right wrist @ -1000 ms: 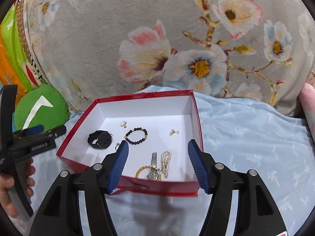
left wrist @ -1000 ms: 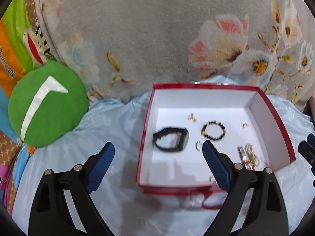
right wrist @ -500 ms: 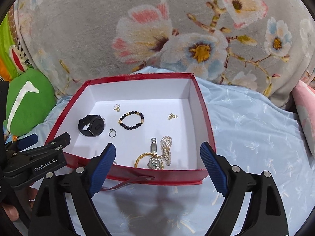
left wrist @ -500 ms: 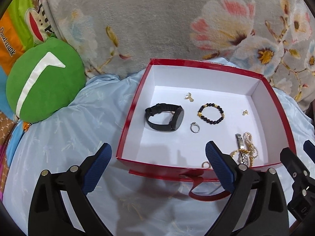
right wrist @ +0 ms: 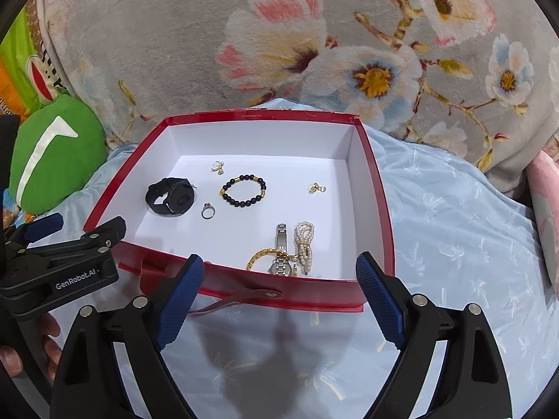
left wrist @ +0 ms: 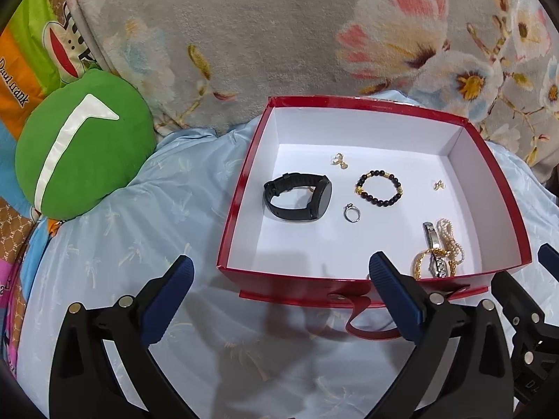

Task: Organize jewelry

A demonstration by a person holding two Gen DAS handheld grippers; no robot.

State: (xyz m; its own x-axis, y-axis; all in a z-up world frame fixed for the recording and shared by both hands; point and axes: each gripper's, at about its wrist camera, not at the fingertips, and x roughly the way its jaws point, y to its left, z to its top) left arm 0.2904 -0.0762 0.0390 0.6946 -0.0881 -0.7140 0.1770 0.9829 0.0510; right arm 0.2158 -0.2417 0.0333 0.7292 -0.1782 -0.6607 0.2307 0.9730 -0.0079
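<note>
A red box (left wrist: pixel 370 103) with a white inside lies open on the light-blue sheet. In it are a black watch (left wrist: pixel 300 197), a dark beaded bracelet (left wrist: pixel 379 188), a silver ring (left wrist: pixel 351 213), two small gold earrings (left wrist: pixel 339 160) and a heap of gold bracelet, steel watch and pearls (left wrist: pixel 436 248). My left gripper (left wrist: pixel 281 269) hovers at the box's near left wall, its jaws opening, nothing between them. My right gripper (right wrist: pixel 279 265) stands open over the near wall (right wrist: pixel 314 289), in front of the heap (right wrist: pixel 290 248), holding nothing.
A round green cushion (left wrist: pixel 80 153) lies left of the box. A grey floral blanket (left wrist: pixel 279 35) rises behind it. A red strap (right wrist: pixel 241 296) hangs from the box front. A hand (right wrist: pixel 49 331) holds the left gripper (right wrist: pixel 82 225). Pink fabric (right wrist: pixel 548 209) lies at the right.
Both grippers' jaws have spread wider, the right one by more. The left gripper's right finger, which was over the box floor, now sits at the near wall. The box looks larger in both views.
</note>
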